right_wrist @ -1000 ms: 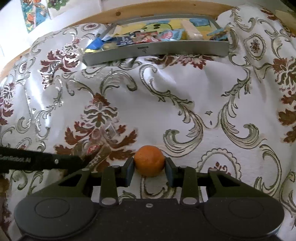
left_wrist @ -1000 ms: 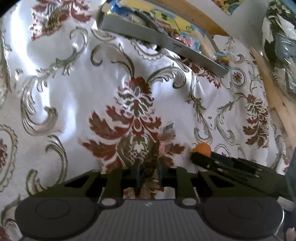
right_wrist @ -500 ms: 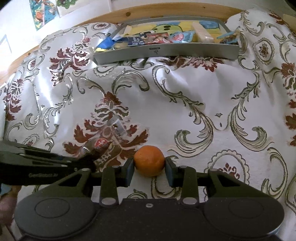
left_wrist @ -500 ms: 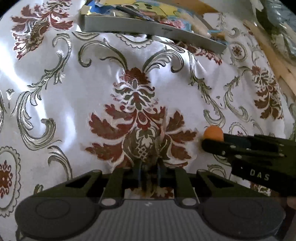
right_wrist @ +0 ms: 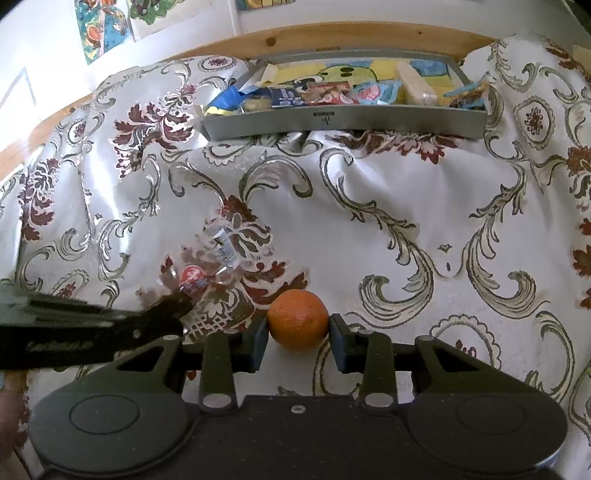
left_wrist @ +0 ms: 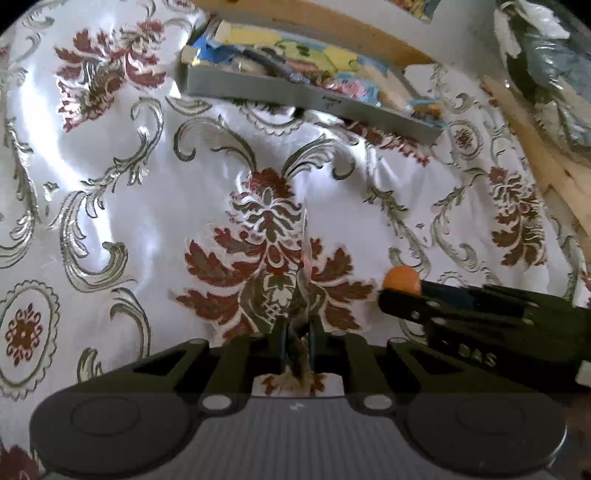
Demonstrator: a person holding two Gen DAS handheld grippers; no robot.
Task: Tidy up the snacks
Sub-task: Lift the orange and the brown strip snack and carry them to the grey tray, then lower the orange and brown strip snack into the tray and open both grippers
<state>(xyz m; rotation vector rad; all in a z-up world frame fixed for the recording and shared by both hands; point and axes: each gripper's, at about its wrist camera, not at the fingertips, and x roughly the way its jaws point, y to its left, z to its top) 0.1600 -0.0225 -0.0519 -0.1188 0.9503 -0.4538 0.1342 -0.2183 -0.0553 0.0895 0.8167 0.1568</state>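
My right gripper (right_wrist: 298, 326) is shut on a small orange (right_wrist: 297, 319), held just above the patterned cloth. In the left wrist view the same orange (left_wrist: 402, 279) peeks over the right gripper's black finger. My left gripper (left_wrist: 297, 345) is shut on a clear plastic snack wrapper (left_wrist: 303, 280), seen edge-on and sticking up between the fingers. The right wrist view shows that wrapper (right_wrist: 212, 275) crumpled, with a red round label, at the tip of the left gripper's arm. A grey tray (right_wrist: 343, 120) holding several colourful snack packets sits at the far edge of the table.
A white cloth (right_wrist: 369, 206) with red and green floral print covers the table. A wooden rim (right_wrist: 332, 35) runs behind the tray, with a wall and pictures beyond. In the left wrist view, wooden slats (left_wrist: 535, 147) and a plastic bag (left_wrist: 546, 55) lie at the right.
Both grippers have risen and drawn back from the cloth with their loads. The wrapper now hangs lifted in the left gripper; the tray appears farther off and more of the wall shows.
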